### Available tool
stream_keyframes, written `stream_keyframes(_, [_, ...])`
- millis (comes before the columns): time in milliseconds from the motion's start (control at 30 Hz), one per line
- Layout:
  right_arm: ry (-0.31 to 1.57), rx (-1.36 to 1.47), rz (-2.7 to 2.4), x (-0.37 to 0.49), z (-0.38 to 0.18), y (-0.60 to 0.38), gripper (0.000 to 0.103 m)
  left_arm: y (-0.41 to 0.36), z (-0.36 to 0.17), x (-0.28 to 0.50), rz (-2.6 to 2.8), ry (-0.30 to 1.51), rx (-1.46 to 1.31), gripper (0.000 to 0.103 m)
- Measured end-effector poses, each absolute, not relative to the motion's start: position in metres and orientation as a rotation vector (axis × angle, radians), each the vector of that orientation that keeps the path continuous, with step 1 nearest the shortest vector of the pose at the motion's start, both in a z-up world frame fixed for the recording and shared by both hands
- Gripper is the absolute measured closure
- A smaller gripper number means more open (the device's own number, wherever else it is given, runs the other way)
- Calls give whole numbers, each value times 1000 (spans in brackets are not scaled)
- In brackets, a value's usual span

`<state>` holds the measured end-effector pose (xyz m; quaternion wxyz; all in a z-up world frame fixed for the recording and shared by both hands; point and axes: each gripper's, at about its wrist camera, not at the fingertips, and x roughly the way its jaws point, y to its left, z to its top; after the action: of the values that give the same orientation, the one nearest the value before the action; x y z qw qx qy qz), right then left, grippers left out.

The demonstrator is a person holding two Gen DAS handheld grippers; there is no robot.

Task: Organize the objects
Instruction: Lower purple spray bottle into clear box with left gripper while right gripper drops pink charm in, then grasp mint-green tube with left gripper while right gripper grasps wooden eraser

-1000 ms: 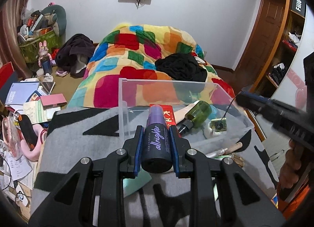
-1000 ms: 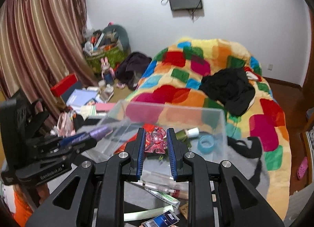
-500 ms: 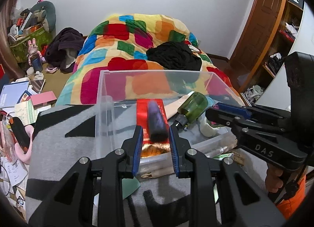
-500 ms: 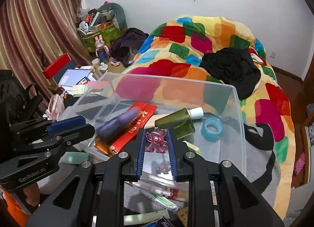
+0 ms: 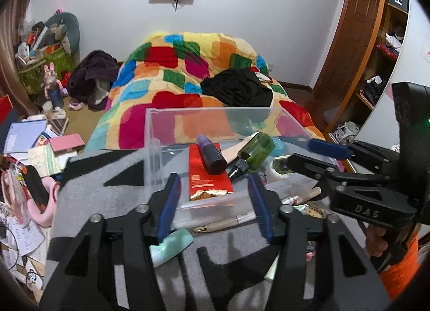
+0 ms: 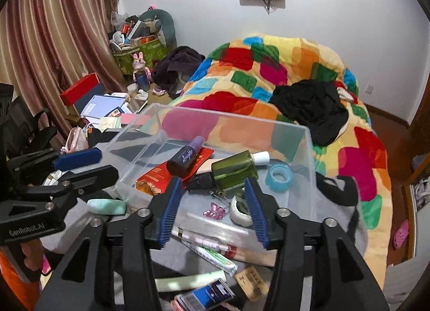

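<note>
At the foot of the bed, on a grey and black blanket (image 5: 107, 176), stands a clear plastic bin (image 5: 215, 112) with both claws held just before its near wall. The left claw (image 5: 215, 205) is spread wide and grips nothing; the right claw (image 6: 213, 210) is likewise spread wide and empty. Inside the bin a dark purple spray bottle (image 5: 211, 155) lies on its side across a flat red packet (image 5: 207, 174), its lettered side showing in the right wrist view. Beside it, touching its cap end, lies a green bottle (image 6: 233, 172) with a black nozzle, and past that a light blue tape roll (image 6: 279, 178) sits flat on the bin floor. A small pink clip (image 6: 213, 210) rests on the bin floor near the front wall, next to a white curved piece (image 6: 240, 215). Outside the bin, against its front, lie a few tubes and pens (image 6: 207, 249) and a mint green case (image 6: 106, 206). Behind everything spreads a bright patchwork quilt (image 6: 282, 69) with a heap of black clothing (image 6: 309, 107) on it.
</note>
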<state>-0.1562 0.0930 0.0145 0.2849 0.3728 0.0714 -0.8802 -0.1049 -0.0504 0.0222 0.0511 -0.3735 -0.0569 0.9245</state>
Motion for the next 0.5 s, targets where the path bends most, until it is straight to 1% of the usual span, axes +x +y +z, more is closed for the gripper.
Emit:
stream_keyframes(67, [199,968,-2380,-148,20,99,47,-53,25,-97,2836,-156,-1124,38])
stream_keyframes(100, [204,955,-2391,-144,22,103,44,-56,26,-93,2847,-148,-1125,36])
stream_keyframes(167, [214,934,-2414,-137,26,110,40,-60,24,-88,2860,-144,-1134,28])
stream_keyframes(233, [221,925,-2438,-131,27,118,32,-66,17,-83,2853,-151,-1169,27])
stream_keyframes(267, [222,923,-2450,-129,27,122,31,-68,13,-80,2851,-150,-1187,27])
stream_keyframes(500, [236,1005,-2497,-117,4,156,31,-87,-37,-73,2790,-139,-1405,27])
